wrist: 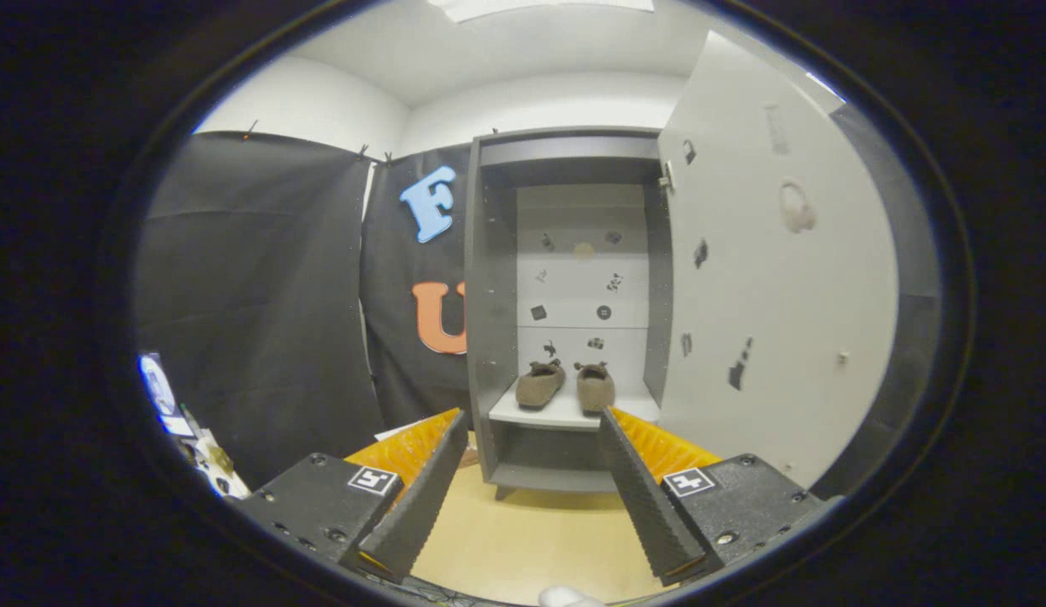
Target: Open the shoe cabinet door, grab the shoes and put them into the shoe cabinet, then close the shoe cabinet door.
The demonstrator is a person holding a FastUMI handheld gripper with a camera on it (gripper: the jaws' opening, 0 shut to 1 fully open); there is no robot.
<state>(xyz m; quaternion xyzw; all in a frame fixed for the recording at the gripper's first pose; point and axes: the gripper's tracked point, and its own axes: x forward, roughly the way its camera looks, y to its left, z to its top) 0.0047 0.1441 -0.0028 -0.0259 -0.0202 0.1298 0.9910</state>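
A tall grey shoe cabinet (491, 295) stands ahead, beyond my fingers, with its pale door (767, 278) swung wide open to the right. Two brown shoes (565, 385) sit side by side on the white shelf (632, 410) inside, toes toward me. My gripper (533, 421) is open, held back from the cabinet, with nothing between its fingers (421, 489). The shelf shows in the gap between the fingertips.
A lower compartment (548, 459) lies under the shelf. Small stickers dot the cabinet's back panel (582, 270) and the door's inner face. Light wooden floor (523, 539) stretches between me and the cabinet. Some cluttered items (194, 438) lie at the far left by the black cloth wall.
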